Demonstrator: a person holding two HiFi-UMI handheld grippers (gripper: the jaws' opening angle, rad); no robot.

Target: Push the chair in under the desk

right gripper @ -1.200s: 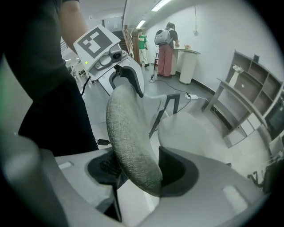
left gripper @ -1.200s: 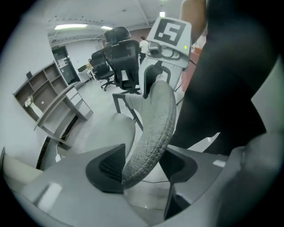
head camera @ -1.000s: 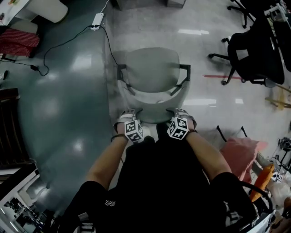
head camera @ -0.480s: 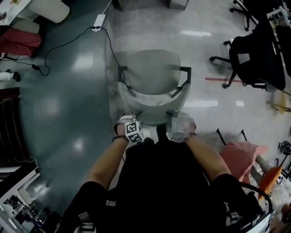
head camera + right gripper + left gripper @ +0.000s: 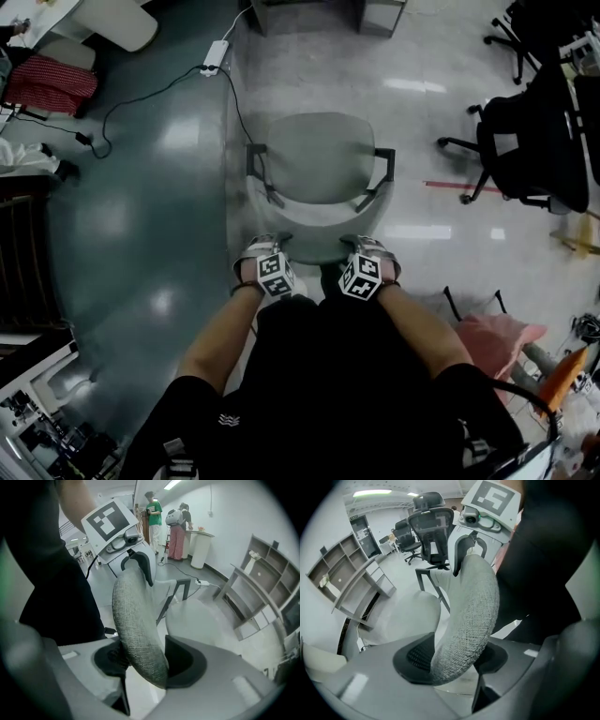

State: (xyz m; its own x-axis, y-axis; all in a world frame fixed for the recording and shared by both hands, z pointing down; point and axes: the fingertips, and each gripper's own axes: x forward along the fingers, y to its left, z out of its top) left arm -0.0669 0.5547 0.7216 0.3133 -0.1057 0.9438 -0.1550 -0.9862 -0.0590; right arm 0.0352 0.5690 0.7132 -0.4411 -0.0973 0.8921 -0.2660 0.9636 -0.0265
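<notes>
A grey office chair (image 5: 319, 157) with dark armrests stands on the pale floor right in front of me, seat facing away. Both grippers hold the top rim of its woven backrest (image 5: 315, 249). My left gripper (image 5: 266, 244) is at the rim's left end and my right gripper (image 5: 365, 244) at its right end. In the left gripper view, the backrest (image 5: 473, 606) runs between the left gripper's (image 5: 457, 660) pads and touches both. In the right gripper view, the backrest (image 5: 133, 616) fills the right gripper's (image 5: 147, 663) gap as its jaws are closing.
A darker teal stretch of floor (image 5: 131, 216) lies left of the chair, crossed by a cable to a white power strip (image 5: 217, 54). Black office chairs (image 5: 534, 122) stand at the right and a pink bag (image 5: 492, 333) beside me. Grey shelving (image 5: 351, 578) and two people (image 5: 159, 517) are farther off.
Both grippers stay on the backrest rim. The whole scene has slid a little down in the head view; the chair has hardly shifted against the floor.
</notes>
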